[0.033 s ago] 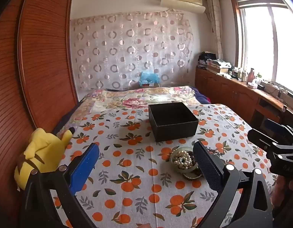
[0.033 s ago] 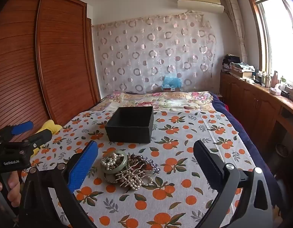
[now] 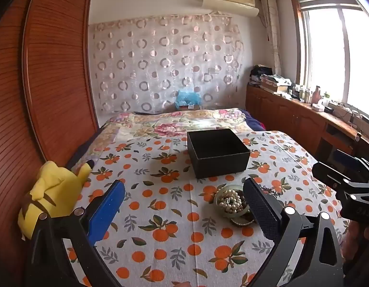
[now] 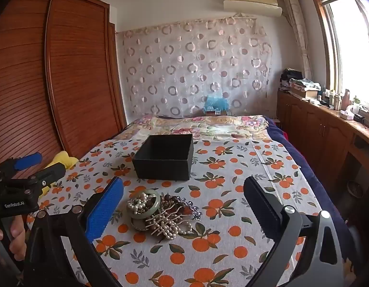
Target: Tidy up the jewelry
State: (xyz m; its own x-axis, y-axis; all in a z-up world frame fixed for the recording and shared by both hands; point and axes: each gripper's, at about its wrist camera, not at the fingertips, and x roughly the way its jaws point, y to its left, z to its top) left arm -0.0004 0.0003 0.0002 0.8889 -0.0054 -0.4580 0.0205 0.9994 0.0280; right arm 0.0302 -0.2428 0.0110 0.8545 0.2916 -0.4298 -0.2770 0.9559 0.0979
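Note:
A pile of jewelry lies on the orange-print cloth: a green bangle filled with pearl strands, a pearl hair comb and dark beads. It also shows in the left wrist view. An open, empty black box stands just behind it; it also shows in the left wrist view. My left gripper is open and empty, left of the pile. My right gripper is open and empty, above the pile's near side.
A yellow plush toy lies at the bed's left edge by the wooden wardrobe. A floral quilt lies behind the box. Wooden cabinets with clutter run along the right under the window.

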